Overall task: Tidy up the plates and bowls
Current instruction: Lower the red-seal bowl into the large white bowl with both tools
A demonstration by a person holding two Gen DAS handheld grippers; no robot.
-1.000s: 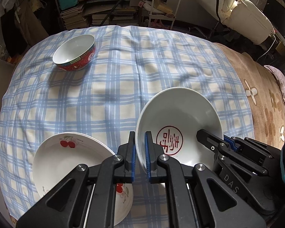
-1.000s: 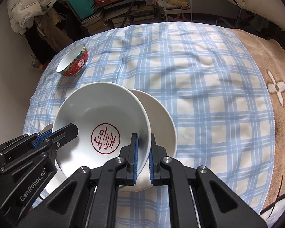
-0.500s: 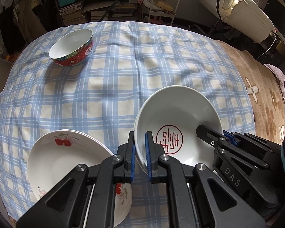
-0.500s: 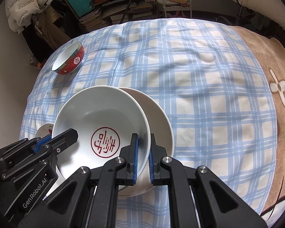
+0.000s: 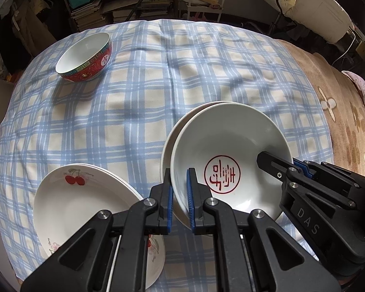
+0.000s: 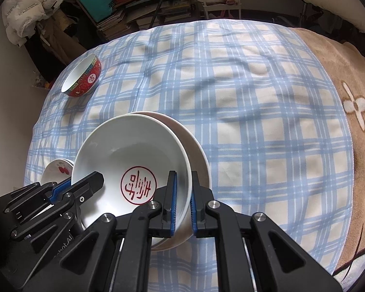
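Observation:
A white bowl with a red seal (image 5: 222, 177) hangs tilted over a second white bowl (image 5: 182, 121), whose rim shows beneath it. My left gripper (image 5: 179, 185) is shut on the seal bowl's left rim. My right gripper (image 6: 182, 189) is shut on its right rim (image 6: 186, 170). Each wrist view also shows the other gripper: the right gripper (image 5: 289, 164) and the left gripper (image 6: 85, 182). A white plate with red cherries (image 5: 85, 206) lies at the front left. A red patterned bowl (image 5: 85, 58) stands at the far left.
Everything rests on a blue plaid cloth (image 5: 133, 97) with soft folds. A brown flowered blanket (image 5: 340, 121) borders it on the right. Stacked books and boxes (image 5: 124, 7) crowd the floor beyond the far edge.
Both grippers keep their hold on the seal bowl. A little more of the lower bowl's rim shows in the left wrist view; otherwise the scene barely shifts.

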